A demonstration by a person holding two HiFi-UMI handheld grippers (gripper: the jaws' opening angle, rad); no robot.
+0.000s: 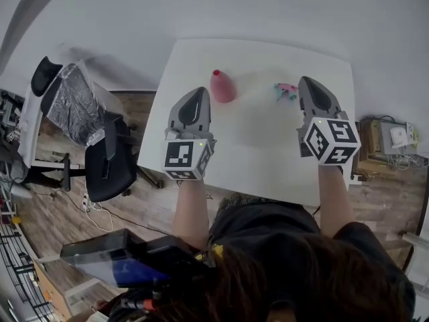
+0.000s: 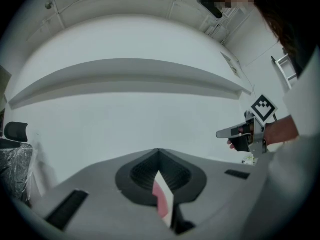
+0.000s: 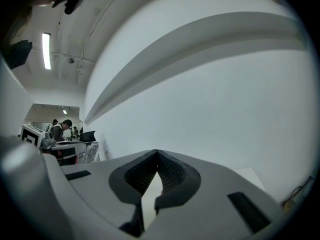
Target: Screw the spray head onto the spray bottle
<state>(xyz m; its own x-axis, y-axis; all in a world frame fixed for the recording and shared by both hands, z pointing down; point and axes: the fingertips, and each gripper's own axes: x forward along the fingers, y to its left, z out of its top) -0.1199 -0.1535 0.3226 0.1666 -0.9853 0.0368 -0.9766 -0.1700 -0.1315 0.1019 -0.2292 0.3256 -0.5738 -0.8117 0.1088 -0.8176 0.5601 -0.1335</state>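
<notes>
A pink cone-shaped spray bottle [image 1: 222,86] stands on the white table [image 1: 261,159], left of middle toward the far edge. The pink and teal spray head [image 1: 286,91] lies to its right. My left gripper [image 1: 200,91] hovers just near-left of the bottle, shut and holding nothing. In the left gripper view a strip of the pink bottle [image 2: 161,200] shows below the closed jaws. My right gripper [image 1: 308,82] is just right of the spray head, also shut and empty. The left gripper view shows the right gripper [image 2: 225,133] from the side.
A black office chair [image 1: 107,159] and a foil-wrapped chair [image 1: 70,102] stand left of the table. A low cabinet with a device [image 1: 392,139] is at the right. A white wall runs behind the table. People stand at desks [image 3: 60,134] far off.
</notes>
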